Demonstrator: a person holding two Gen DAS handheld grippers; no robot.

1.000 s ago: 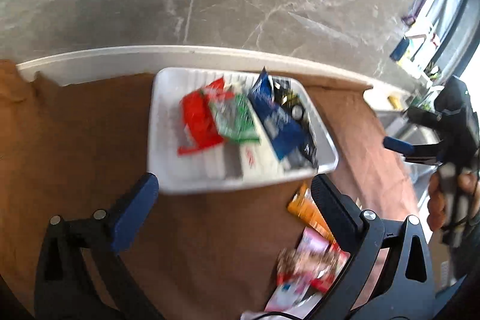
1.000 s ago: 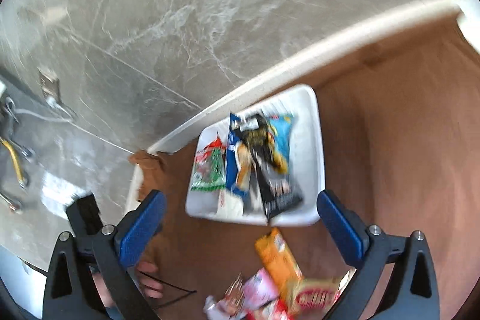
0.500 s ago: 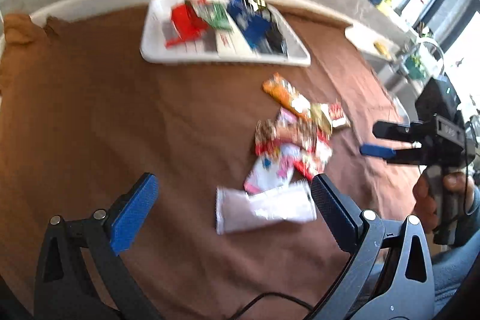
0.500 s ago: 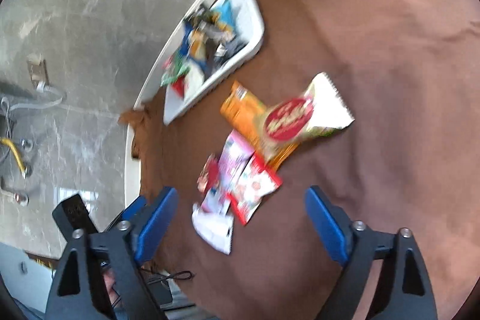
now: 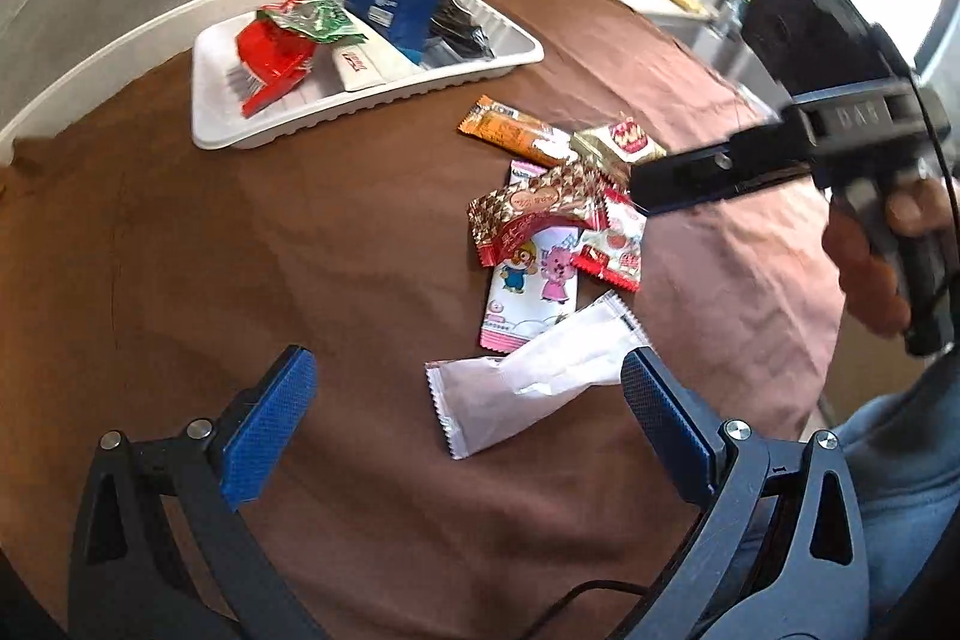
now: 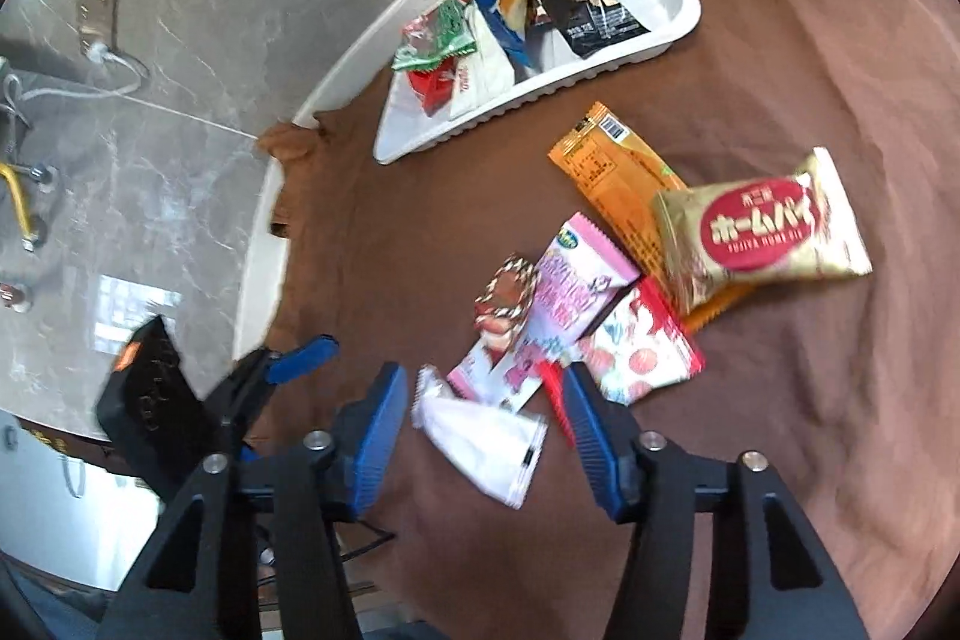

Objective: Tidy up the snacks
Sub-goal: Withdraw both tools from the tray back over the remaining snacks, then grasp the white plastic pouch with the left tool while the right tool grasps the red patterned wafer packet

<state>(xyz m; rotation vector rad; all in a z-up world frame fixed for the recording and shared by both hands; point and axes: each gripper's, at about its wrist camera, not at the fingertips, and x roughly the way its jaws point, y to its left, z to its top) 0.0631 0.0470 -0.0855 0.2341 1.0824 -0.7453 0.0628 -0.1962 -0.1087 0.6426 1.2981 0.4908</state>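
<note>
On the brown cloth (image 5: 240,250), going from the left of the left wrist view, the left gripper (image 5: 462,412) hangs wide open and empty, its blue pads well apart either side of the near end of a white sachet (image 5: 528,388) but not touching it. Further back and left, the white tray (image 5: 210,124) near the table's rim already carries several packets: a red one (image 5: 270,58), a green one (image 5: 318,19), a blue one (image 5: 390,10) and a black one.

Right of the tray lies the loose pile. The orange bar (image 6: 612,184) runs diagonally with one end towards the tray, partly under the gold pie packet (image 6: 762,232). The pink cartoon packet (image 5: 531,280) points its long axis roughly towards the left gripper, with a brown patterned wrapper (image 5: 540,202) and a strawberry-print packet (image 6: 642,358) overlapping it.

The right gripper (image 6: 480,430) has its jaws closing, about half open, with the white sachet between the pads; they do not appear to press on it yet (the far pad looks just beside the strawberry-print packet's red edge).

These wrappers look light, thin and slick, likely to crumple and slide under a pinch. I would take the sachet across its narrow width near the middle, clear of its crimped ends. Its long axis lies slantwise between the pads.
</note>
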